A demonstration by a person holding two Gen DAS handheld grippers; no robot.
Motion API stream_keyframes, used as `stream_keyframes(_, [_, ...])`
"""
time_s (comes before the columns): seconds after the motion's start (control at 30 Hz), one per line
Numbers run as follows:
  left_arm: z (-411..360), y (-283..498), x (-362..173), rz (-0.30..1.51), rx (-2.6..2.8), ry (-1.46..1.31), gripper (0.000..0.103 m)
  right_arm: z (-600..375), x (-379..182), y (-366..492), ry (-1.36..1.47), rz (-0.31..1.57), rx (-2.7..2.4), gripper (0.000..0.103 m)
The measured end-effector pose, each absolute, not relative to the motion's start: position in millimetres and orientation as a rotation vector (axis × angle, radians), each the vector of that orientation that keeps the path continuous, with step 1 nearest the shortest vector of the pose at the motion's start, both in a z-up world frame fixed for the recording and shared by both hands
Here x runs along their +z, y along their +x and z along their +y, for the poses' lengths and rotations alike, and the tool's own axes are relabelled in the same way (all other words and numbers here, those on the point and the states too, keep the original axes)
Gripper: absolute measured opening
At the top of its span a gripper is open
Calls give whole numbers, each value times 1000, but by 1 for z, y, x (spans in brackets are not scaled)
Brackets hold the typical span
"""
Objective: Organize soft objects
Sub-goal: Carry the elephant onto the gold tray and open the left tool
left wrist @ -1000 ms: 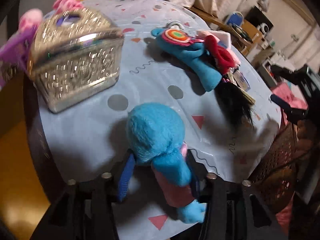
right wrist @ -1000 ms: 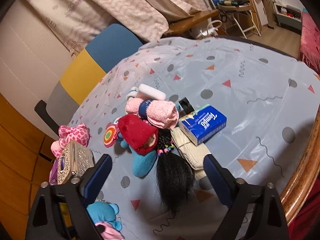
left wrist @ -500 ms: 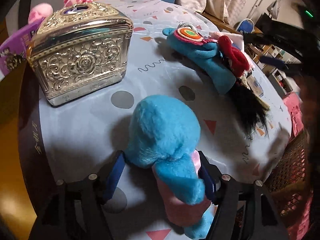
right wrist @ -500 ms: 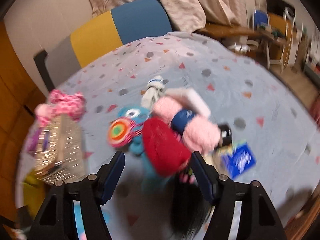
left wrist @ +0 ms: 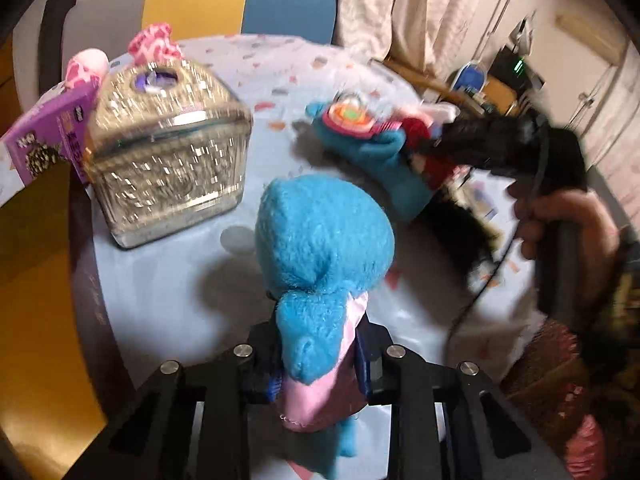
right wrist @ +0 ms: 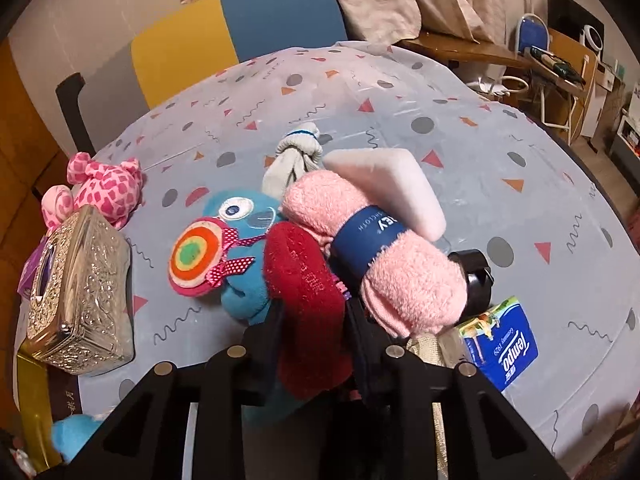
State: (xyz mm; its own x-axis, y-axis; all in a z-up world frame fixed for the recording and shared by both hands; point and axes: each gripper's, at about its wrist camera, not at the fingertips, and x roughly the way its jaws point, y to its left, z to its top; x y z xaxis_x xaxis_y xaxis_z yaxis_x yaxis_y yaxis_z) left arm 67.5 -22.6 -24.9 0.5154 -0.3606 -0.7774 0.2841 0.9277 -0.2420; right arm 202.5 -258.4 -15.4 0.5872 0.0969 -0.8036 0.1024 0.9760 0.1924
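Note:
A blue plush toy in a pink garment stands between the fingers of my left gripper; the jaws are closing and the pads press on its body. My right gripper is closing too, its pads squeezing a red cloth in a pile of soft things. Beside it lie a pink rolled towel with a blue band, a blue plush with a lollipop and a white sock bundle. In the left wrist view a hand holds the right gripper over that pile.
An ornate silver box stands at the table's left edge, a pink spotted plush behind it and a purple carton beside it. A blue tissue pack and a white block lie near the pile. A yellow-and-blue chair stands behind the table.
Both grippers' jaws have narrowed, the left onto the blue plush toy. The right gripper has swung in over the pile and closed around the red cloth.

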Motion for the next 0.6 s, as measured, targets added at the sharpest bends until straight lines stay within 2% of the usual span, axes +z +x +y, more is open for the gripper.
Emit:
stream_keyframes(0.33, [67, 44, 33, 857, -324, -303, 28, -252, -14, 203, 184, 943, -16, 30])
stream_keyframes(0.6, [173, 42, 18, 897, -47, -440, 29, -246, -14, 203, 135, 934, -25, 30])
